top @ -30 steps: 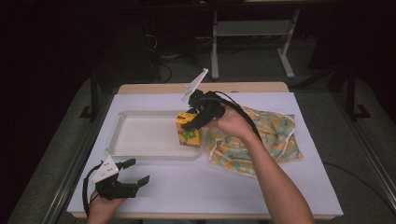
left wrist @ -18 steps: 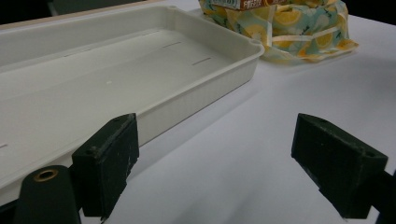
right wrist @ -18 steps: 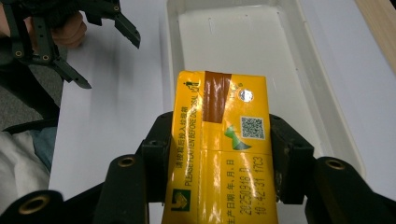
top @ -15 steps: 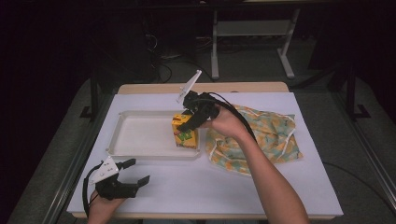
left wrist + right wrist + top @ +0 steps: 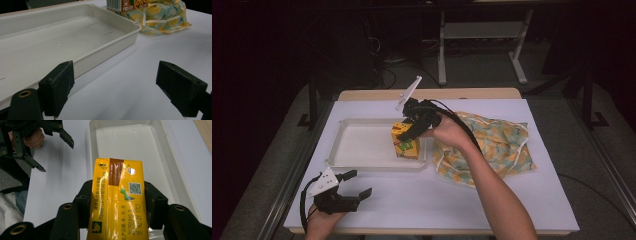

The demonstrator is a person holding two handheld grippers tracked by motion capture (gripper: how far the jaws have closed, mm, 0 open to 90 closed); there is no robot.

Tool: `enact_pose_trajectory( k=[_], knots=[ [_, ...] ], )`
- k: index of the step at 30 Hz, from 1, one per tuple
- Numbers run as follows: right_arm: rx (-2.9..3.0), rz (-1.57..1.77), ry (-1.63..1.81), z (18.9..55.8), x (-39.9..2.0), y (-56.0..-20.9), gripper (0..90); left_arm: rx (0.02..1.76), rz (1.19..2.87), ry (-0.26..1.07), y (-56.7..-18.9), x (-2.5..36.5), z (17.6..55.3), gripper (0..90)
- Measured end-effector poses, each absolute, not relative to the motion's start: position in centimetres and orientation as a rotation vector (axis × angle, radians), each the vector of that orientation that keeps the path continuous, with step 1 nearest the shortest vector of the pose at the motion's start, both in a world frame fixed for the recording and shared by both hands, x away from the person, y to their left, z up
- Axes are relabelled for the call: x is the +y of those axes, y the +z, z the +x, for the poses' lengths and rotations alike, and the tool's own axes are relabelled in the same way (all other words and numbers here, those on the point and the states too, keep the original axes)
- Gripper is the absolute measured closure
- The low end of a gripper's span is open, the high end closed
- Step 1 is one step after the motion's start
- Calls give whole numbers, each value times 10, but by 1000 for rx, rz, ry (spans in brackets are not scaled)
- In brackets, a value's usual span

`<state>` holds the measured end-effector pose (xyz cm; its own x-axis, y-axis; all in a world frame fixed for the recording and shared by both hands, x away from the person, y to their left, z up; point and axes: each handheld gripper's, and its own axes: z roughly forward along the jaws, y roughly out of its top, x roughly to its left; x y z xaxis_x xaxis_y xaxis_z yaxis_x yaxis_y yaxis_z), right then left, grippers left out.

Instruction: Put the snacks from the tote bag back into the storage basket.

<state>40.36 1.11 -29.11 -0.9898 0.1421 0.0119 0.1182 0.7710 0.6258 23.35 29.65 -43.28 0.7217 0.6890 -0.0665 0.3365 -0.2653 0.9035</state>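
A: Holding firm, the right gripper (image 5: 408, 131) has its jaws clamped on the two sides of a yellow juice carton (image 5: 405, 141). Carton sits at the right end of the white tray (image 5: 357, 150), over the tray's corner. Cannot tell from the high view whether its base touches the tray floor.

B: Noted. In the right gripper view the carton (image 5: 117, 202) shows its top face: brown strip, a silver round seal, a small square code, printed date. Black jaws press on both long sides. Tray (image 5: 155, 150) lies beyond it, bare inside.

A: Left gripper (image 5: 354, 186)?

B: Down at the near left of the table (image 5: 422, 200), on the white sheet, held by the left hand (image 5: 319, 220). Jaws wide apart, nothing between them. Just short of the tray's near rim, not touching it.

A: Left gripper view agrees: both black jaws spread, white surface between, tray rim (image 5: 105, 47) just ahead to the left.

B: Other items: a cloth bag (image 5: 492, 145) with a lemon print, crumpled, lying right of the tray and touching its right edge. The right forearm (image 5: 492, 195) crosses over the bag's near part.

A: Same bag (image 5: 165, 15) in the left gripper view, behind the tray's far corner, beside the carton's lower edge (image 5: 126, 6).
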Motion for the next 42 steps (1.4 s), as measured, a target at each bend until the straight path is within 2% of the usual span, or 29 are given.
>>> enact_pose_trajectory(
  k=[42],
  knots=[
    [2962,188,1026,416,42,-315,493,794,1863,408,-432,297,233,148]
  ],
)
